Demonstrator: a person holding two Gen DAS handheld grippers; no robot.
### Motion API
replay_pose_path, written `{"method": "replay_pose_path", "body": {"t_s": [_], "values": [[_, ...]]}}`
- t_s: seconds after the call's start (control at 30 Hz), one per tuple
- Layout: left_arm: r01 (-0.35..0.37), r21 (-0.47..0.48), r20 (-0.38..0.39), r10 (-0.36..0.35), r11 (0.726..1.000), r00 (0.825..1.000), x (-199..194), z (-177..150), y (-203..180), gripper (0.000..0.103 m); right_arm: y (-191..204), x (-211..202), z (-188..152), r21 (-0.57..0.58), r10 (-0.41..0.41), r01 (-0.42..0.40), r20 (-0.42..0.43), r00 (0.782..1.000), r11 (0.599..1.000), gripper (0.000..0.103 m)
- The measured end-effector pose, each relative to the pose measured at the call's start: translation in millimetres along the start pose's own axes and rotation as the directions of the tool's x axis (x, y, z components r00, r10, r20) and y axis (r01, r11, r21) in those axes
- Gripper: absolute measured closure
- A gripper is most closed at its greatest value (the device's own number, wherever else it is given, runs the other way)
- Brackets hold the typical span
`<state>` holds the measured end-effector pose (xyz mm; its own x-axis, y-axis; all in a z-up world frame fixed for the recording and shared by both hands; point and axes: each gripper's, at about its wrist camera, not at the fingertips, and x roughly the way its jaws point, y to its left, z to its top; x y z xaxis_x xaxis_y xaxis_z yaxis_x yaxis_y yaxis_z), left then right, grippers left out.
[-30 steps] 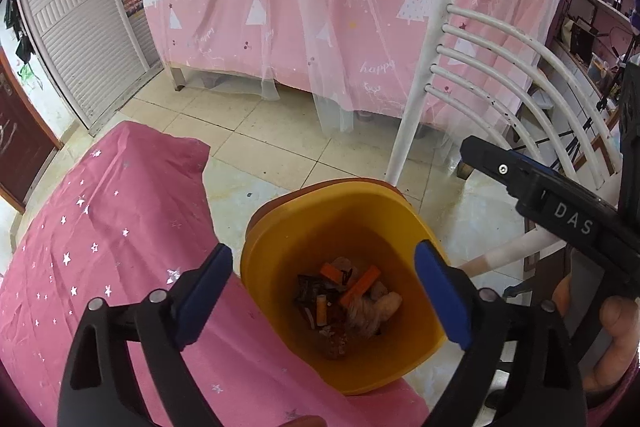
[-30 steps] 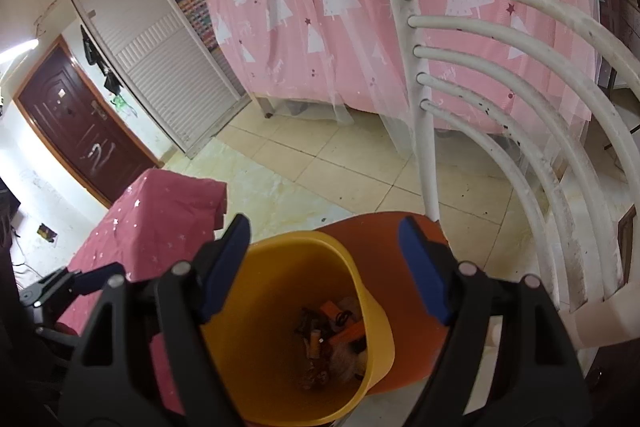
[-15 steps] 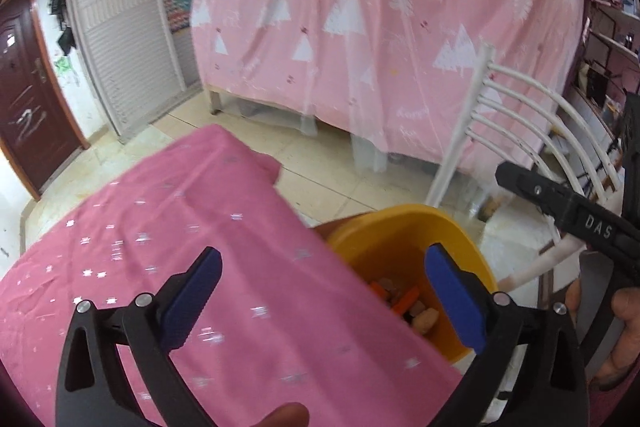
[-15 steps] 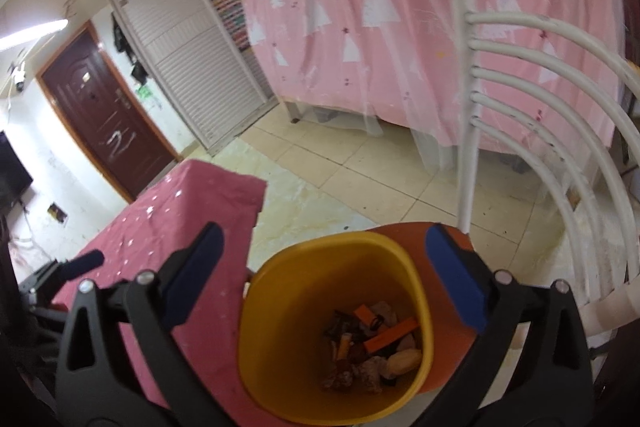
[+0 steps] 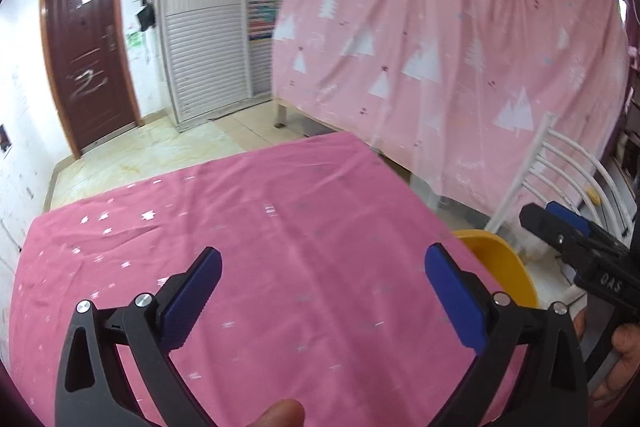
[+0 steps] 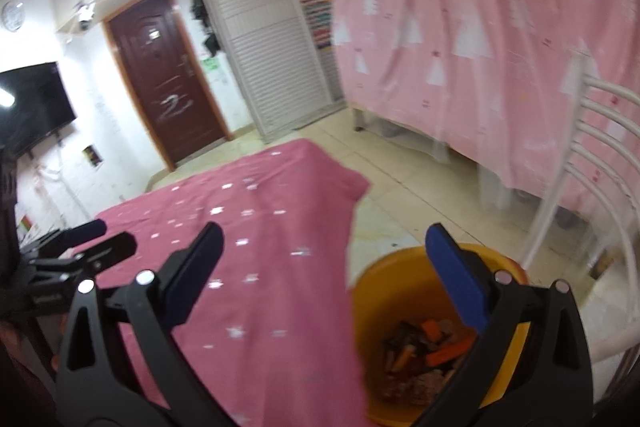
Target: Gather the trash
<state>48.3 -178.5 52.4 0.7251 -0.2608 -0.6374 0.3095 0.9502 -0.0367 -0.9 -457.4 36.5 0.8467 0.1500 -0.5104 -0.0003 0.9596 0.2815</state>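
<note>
Left gripper: jaws spread wide, just finished opening, nothing between the blue pads. Poised above the pink tablecloth, clear of the cloth. A fingertip showing at the bottom edge of the left wrist view.

Right gripper: jaws likewise released, just been opening, empty. Left pad over the tablecloth, right pad over the yellow bin. Seen also from the left wrist view, out past the table's right edge, with a hand on its grip.

Yellow bin: down off the table's right edge, near the front corner, on the floor side. Only a slice of rim visible in the left wrist view. Trash lying in the bottom: orange strips, dark wrappers, brownish scraps; exact items too blurred to sort.

Tablecloth: white stars scattered, mostly toward the left side; the far right corner draped over the edge. Surface bare under both grippers.

White chair with curved back rails just beyond the bin, to the right. Pink curtain with white trees hanging behind, across the tiled floor. Brown door and white slatted doors on the far wall. Dark screen mounted on the left wall in the right wrist view.
</note>
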Motion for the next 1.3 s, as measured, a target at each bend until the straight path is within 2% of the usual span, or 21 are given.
{"method": "replay_pose_path", "body": {"t_s": [0.27, 0.5, 0.77, 1.0, 1.3], "values": [[-0.093, -0.081, 0.035, 0.096, 0.992, 0.995, -21.0, -15.7, 60.0, 0.008, 61.5, 5.4, -9.3, -0.112, 0.097, -0.094, 0.019, 0.995, 0.989, 0.006], [-0.170, -0.126, 0.040, 0.176, 0.977, 0.983, -35.6, -33.2, 106.3, 0.008, 100.8, 13.3, -22.3, -0.179, 0.136, -0.134, -0.004, 0.991, 0.975, 0.006], [-0.235, -0.158, 0.035, 0.243, 0.959, 0.969, -46.0, -52.5, 143.7, 0.008, 126.1, 21.3, -32.9, -0.222, 0.146, -0.148, -0.023, 0.989, 0.964, 0.006], [-0.255, -0.189, 0.022, 0.264, 0.948, 0.964, -45.6, -68.4, 162.0, 0.008, 134.1, 23.9, -38.6, -0.250, 0.150, -0.156, -0.040, 0.988, 0.956, 0.006], [-0.246, -0.216, 0.024, 0.257, 0.945, 0.966, -47.0, -71.5, 167.6, 0.008, 140.4, 26.6, -42.9, -0.267, 0.142, -0.152, -0.056, 0.988, 0.952, 0.006]]}}
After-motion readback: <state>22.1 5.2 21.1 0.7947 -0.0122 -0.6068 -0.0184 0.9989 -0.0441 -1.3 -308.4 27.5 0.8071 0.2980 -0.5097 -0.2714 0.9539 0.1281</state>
